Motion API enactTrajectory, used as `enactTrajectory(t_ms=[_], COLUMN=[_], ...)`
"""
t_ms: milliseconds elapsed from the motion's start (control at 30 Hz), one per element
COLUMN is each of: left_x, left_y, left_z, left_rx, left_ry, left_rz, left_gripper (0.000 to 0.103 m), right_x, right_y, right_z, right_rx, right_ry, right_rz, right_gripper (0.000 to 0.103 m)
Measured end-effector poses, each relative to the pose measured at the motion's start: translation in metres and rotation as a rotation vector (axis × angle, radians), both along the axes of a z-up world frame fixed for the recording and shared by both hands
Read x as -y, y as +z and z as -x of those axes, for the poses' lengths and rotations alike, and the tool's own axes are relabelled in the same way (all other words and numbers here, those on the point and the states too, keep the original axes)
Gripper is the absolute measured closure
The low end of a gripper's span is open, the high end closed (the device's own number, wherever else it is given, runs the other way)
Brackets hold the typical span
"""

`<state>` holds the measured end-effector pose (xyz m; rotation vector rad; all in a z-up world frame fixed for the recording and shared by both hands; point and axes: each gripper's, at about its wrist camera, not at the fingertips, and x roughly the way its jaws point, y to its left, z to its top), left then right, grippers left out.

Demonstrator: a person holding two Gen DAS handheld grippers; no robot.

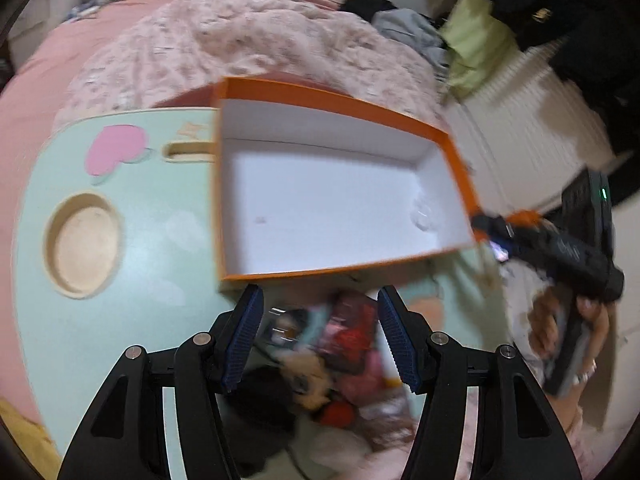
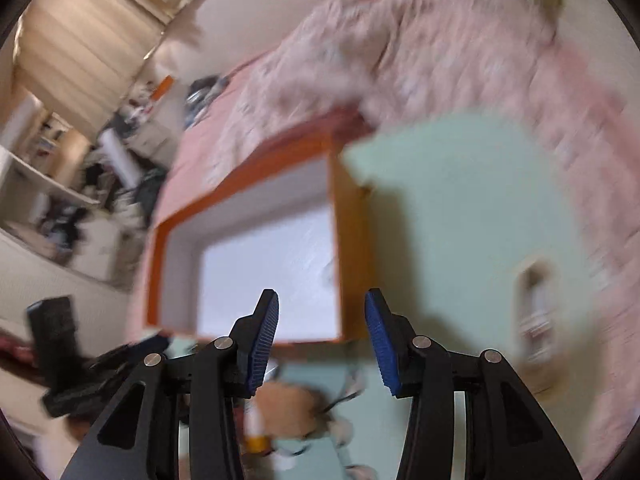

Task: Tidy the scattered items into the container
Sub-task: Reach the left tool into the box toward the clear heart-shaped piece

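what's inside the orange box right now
The orange box looks nearly empty: a bare white floor with only a small, clear crinkled thing near one end. Blur hides what it is, and the near wall covers the closest strip.

A lived-in bedroom at home.
Beyond the jaws, a pink bed (image 1: 36, 92) carries a rumpled fuzzy blanket (image 1: 248, 40) and heaped clothes (image 1: 408, 28); a mint lap tray (image 1: 132, 240) sits on it, and cluttered shelves (image 2: 48, 168) stand far left.

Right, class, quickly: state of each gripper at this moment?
Left gripper: open, holding nothing, over blurred clutter.
Right gripper: open, jaws opening, nothing between them, near the orange cardboard box.
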<state>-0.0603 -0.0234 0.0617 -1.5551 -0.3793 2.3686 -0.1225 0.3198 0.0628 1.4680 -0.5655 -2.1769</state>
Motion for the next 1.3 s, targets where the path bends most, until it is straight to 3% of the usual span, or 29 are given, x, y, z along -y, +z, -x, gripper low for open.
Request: enactTrajectory(t_ms=[100, 200, 267, 333, 367, 400, 500, 600, 667, 700, 733, 800, 867, 967, 1033, 1100, 1167, 1200, 1233, 1300], left_x=[0.013, 0.042, 0.079, 0.118, 0.127, 0.129, 0.109, 0.074, 0.049, 0.037, 0.023, -0.005, -0.025, -0.058, -0.075, -0.099, -0.123, -0.130, -0.139, -0.153], left_y=[0.014, 0.044, 0.079, 0.125, 0.159, 0.180, 0.250, 0.289, 0.309, 0.320, 0.330, 0.343, 0.347, 0.323, 0.289, 0.235, 0.172, 0.146, 0.111, 0.069], left_z=[-0.020, -0.050, -0.079, -0.115, -0.141, -0.157, -0.215, -0.253, -0.261, -0.256, -0.244, -0.208, -0.169, -0.094, -0.047, -0.001, 0.038, 0.050, 0.067, 0.084], left_rx=[-0.036, -0.155, -0.275, -0.397, -0.508, -0.590, -0.868, -1.039, -1.084, -1.069, -1.022, -0.869, -0.733, -0.593, -0.491, -0.338, -0.176, -0.109, -0.013, 0.096], left_ry=[-0.019, 0.053, 0.225, 0.462, 0.566, 0.610, 0.644, 0.632, 0.553, 0.433, 0.245, -0.099, -0.225, -0.261, -0.282, -0.317, -0.349, -0.348, -0.341, -0.339], left_rz=[-0.024, -0.012, 0.015, 0.053, 0.128, 0.181, 0.326, 0.462, 0.505, 0.468, 0.396, 0.235, 0.129, 0.108, 0.094, 0.071, 0.077, 0.080, 0.076, 0.070], left_gripper=[0.043, 0.043, 0.043, 0.043, 0.043, 0.043, 0.030, 0.028, 0.028, 0.028, 0.028, 0.028, 0.028, 0.028, 0.029, 0.031, 0.052, 0.057, 0.060, 0.062], right_x=[0.000, -0.010, -0.017, -0.020, -0.019, -0.017, -0.013, -0.010, -0.007, -0.005, -0.004, -0.004, -0.006, -0.013, -0.019, -0.029, -0.038, -0.043, -0.048, -0.056], right_y=[-0.003, 0.006, 0.014, 0.024, 0.028, 0.033, 0.045, 0.052, 0.053, 0.053, 0.053, 0.051, 0.050, 0.049, 0.048, 0.046, 0.043, 0.042, 0.042, 0.040], right_z=[-0.008, -0.019, -0.028, -0.039, -0.043, -0.045, -0.049, -0.056, -0.060, -0.061, -0.062, -0.062, -0.063, -0.066, -0.069, -0.069, -0.069, -0.069, -0.070, -0.070], right_rx=[-0.026, -0.088, -0.115, -0.157, -0.174, -0.190, -0.217, -0.248, -0.256, -0.255, -0.253, -0.253, -0.253, -0.260, -0.261, -0.251, -0.239, -0.236, -0.234, -0.230], right_ry=[-0.025, -0.084, -0.101, -0.114, -0.115, -0.111, -0.086, -0.085, -0.069, -0.062, -0.053, -0.047, -0.050, -0.067, -0.078, -0.090, -0.109, -0.121, -0.133, -0.150], right_rz=[-0.018, -0.047, -0.026, -0.042, -0.054, -0.065, -0.044, -0.035, -0.040, -0.040, -0.040, -0.034, -0.021, -0.009, -0.022, -0.029, -0.034, -0.034, -0.033, -0.027], right_gripper=[0.056, 0.056, 0.056, 0.056, 0.056, 0.056, 0.056, 0.056, 0.056, 0.056, 0.056, 0.056, 0.056, 0.056, 0.056, 0.056, 0.056, 0.056, 0.056, 0.056])
